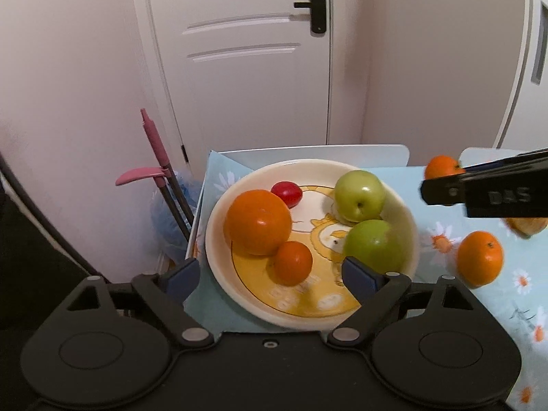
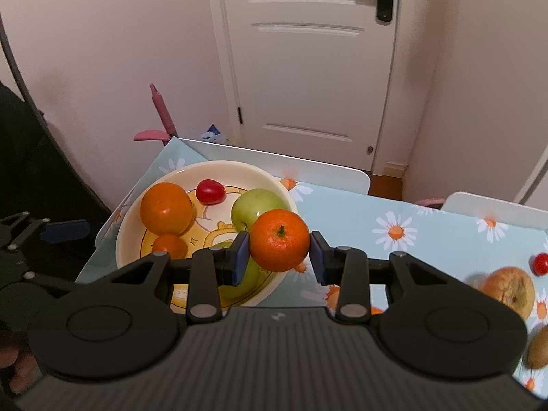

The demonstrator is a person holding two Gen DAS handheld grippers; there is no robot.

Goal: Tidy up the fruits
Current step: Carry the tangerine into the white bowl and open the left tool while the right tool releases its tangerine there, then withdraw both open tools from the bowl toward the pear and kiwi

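Orange and green fruit filled the plate (image 2: 130, 226) at left; the left gripper (image 1: 270, 275) hovered wide and empty. Frame centre, the right gripper (image 2: 279, 251) clamped a tangerine (image 2: 279, 239) over the rim — carry step, seemingly — release inside next.

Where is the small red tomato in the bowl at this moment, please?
In the left wrist view the small red tomato lies at the far side of the bowl, touching the big orange, left of the green apple.

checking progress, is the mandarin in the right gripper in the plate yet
Not yet: the small orange mandarin sits between the right hand-held gripper pads, above the cream plate's rim.
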